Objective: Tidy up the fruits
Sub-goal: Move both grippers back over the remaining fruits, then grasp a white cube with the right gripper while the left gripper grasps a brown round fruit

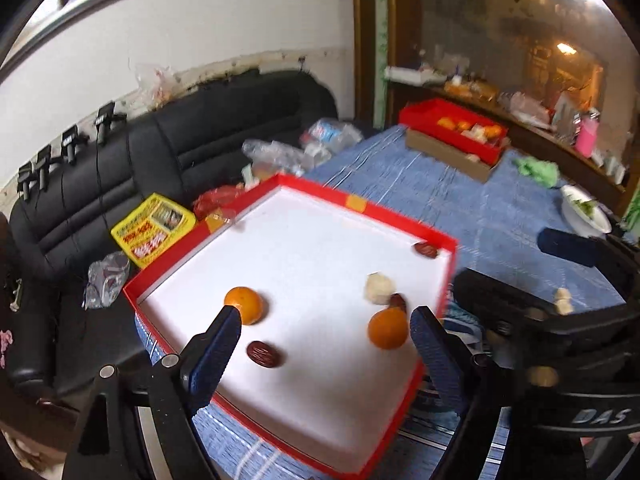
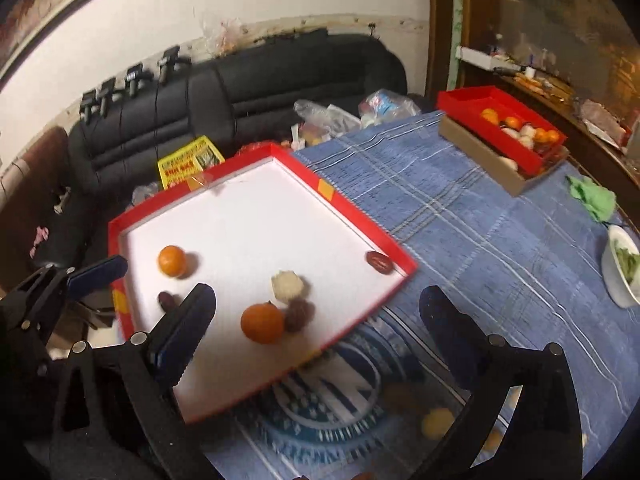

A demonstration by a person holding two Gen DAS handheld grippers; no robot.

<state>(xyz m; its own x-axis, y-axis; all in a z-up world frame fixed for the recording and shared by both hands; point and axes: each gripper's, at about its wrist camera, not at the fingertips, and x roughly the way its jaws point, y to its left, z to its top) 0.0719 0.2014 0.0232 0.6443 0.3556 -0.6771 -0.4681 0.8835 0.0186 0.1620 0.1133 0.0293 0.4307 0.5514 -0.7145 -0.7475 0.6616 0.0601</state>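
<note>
- Left gripper (image 1: 324,332) stands wide open and empty above the near end of the red-rimmed tray (image 1: 400,216); right gripper (image 2: 316,312) likewise gapes, holding nothing.
- Near tangerine (image 1: 387,328) lies by the tray's near right edge, just inside the left gripper's right finger; the second tangerine (image 1: 244,305) sits toward the left edge.
- Two wrinkled dates (image 1: 264,354) (image 1: 426,249) and a pale husked fruit (image 1: 378,287) lie scattered.
- A second red tray (image 1: 452,128) of fruit sits at the far end of the blue cloth (image 1: 460,200), well apart; nothing stands between.

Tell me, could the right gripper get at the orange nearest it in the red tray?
Probably yes. The right gripper is open and empty, and the orange lies uncovered in the red tray. A brown fruit touching its side might get nudged.
</note>
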